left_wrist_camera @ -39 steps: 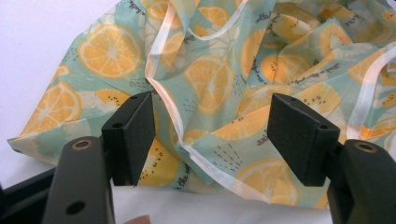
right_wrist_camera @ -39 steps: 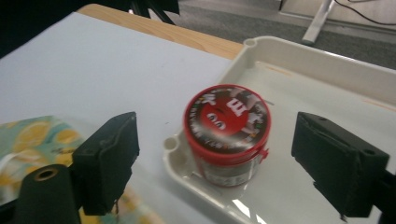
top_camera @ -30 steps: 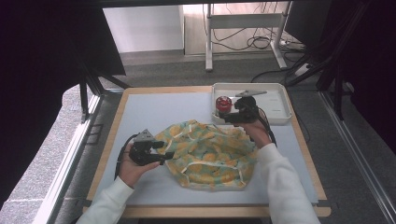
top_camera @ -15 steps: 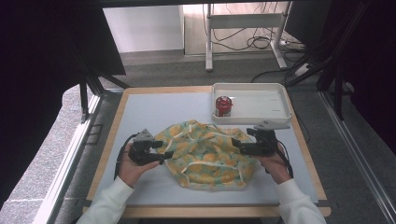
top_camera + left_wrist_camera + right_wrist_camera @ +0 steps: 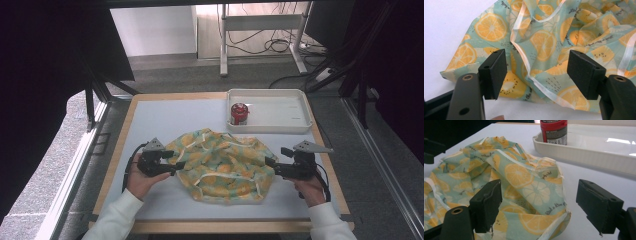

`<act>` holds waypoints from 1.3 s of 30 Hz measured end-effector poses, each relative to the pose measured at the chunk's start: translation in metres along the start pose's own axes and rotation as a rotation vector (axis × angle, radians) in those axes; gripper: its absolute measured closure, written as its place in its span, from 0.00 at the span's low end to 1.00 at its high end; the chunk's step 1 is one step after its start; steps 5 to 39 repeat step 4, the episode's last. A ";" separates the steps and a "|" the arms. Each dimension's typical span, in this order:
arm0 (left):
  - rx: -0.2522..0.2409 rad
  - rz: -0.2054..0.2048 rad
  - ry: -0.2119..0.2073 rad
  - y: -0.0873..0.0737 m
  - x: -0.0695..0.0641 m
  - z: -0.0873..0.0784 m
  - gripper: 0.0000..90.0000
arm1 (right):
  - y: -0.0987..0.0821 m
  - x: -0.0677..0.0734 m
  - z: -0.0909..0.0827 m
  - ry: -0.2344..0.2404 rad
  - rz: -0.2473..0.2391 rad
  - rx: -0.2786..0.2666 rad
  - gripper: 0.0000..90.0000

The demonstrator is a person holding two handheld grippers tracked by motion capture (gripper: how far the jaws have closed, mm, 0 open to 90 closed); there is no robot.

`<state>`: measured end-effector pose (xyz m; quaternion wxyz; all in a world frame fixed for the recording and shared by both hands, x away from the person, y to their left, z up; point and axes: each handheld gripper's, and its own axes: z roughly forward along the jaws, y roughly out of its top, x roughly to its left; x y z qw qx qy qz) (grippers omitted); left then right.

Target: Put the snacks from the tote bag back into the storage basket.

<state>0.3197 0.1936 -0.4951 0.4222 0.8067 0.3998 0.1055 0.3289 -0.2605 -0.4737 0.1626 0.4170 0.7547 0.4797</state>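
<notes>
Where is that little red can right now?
In the high view, the red can stands upright at the left end of the white tray, just beyond the fruit-print cloth.

Your high view looks down from above; both gripper views sit close, facing inward, sharing the citrus-print cloth (image 5: 222, 165) (mid-frame).

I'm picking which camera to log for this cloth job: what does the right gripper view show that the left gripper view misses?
Right gripper view alone: the red can standing in the white tray, beyond the cloth's right end; the open fingers straddle that end. Left gripper view alone: the cloth's left edge with its pale hem tape, between that gripper's open fingers. Both show the lemon-print cloth lying crumpled on the white table.
</notes>
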 end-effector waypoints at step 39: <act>-0.003 -0.006 0.008 0.000 0.002 -0.001 0.37 | -0.001 0.001 0.001 -0.003 -0.020 0.005 0.22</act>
